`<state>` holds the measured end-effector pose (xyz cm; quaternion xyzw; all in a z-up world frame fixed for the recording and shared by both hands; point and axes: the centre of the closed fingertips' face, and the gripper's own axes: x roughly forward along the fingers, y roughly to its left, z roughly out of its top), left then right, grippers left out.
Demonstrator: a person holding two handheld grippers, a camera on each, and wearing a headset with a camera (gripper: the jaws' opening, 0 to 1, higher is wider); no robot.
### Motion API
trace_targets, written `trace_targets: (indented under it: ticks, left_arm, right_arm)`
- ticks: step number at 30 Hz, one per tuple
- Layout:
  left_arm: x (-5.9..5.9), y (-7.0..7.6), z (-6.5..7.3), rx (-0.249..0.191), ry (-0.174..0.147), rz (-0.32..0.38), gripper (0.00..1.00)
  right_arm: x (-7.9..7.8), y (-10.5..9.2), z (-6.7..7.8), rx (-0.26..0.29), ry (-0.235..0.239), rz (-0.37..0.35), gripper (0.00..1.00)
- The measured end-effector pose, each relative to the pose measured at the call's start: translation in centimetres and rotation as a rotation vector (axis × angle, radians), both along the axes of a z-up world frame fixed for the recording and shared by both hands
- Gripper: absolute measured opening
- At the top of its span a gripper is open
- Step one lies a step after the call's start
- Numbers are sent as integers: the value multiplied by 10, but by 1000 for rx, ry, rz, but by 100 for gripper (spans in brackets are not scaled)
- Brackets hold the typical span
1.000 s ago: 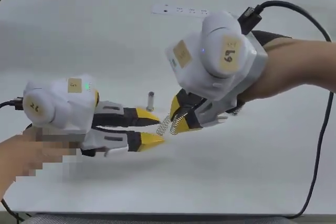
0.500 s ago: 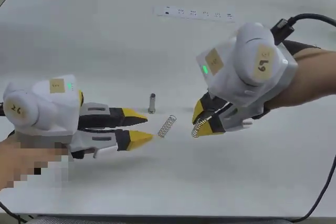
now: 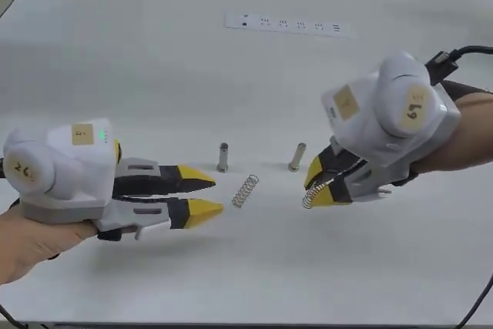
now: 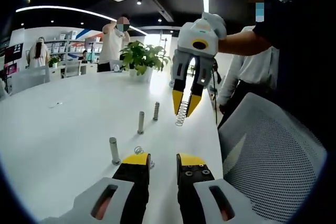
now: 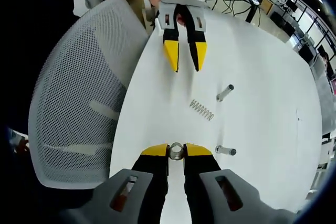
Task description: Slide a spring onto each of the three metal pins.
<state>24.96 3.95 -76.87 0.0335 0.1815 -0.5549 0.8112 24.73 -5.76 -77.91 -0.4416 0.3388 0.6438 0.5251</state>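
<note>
Drawn off to the right since a second ago, the right gripper (image 3: 317, 189) is now well apart from the left gripper (image 3: 217, 194), where their yellow tips had nearly met. A second upright pin that it covered then is now in sight.

Everything rests on the broad white tabletop (image 3: 154, 75). In the right gripper view a grey mesh chair back (image 5: 79, 103) stands against the table's edge. The left gripper, white-bodied with black jaws, lies low over the table at the left of the head view. Its jaws stand moderately apart with nothing between them. The right gripper is closed narrowly on a thin steel coil spring (image 3: 308, 199), which hangs tilted below its tips. Its own view shows that held spring (image 5: 176, 150) end-on between the tips.

A long white power strip (image 3: 289, 25) lies at the table's far side. Two short grey metal pins stand upright and bare: the left pin (image 3: 223, 156), and the right pin (image 3: 296, 156) just beside the right gripper's tips. In the left gripper view a third upright piece (image 4: 156, 110) stands beyond them, in line. Its surface looks coiled, but I cannot tell whether a spring sits on it. A second, loose spring (image 3: 245, 190) lies flat on the table between the grippers, near the left pin, touching neither gripper.
</note>
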Motion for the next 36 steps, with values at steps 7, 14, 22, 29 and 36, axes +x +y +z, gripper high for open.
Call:
trace_targets:
  ticks: [7, 14, 22, 29, 36]
  left_arm:
    - [0, -1, 3, 2, -13, -4, 12]
    - [-3, 0, -1, 14, -2, -8, 12]
    - [-7, 0, -2, 20, 6, -19, 11]
    - [-12, -1, -2, 15, 18, -24, 11]
    - [-16, -3, -1, 11, 20, -28, 12]
  right_arm:
    - [3, -12, -6, -9, -4, -18, 8]
    - [16, -13, 9, 7, -29, -39, 8]
    - [27, -11, 20, 16, -38, -51, 8]
    - [41, -8, 26, 38, -49, -65, 8]
    - [58, -4, 34, 59, -57, -83, 8]
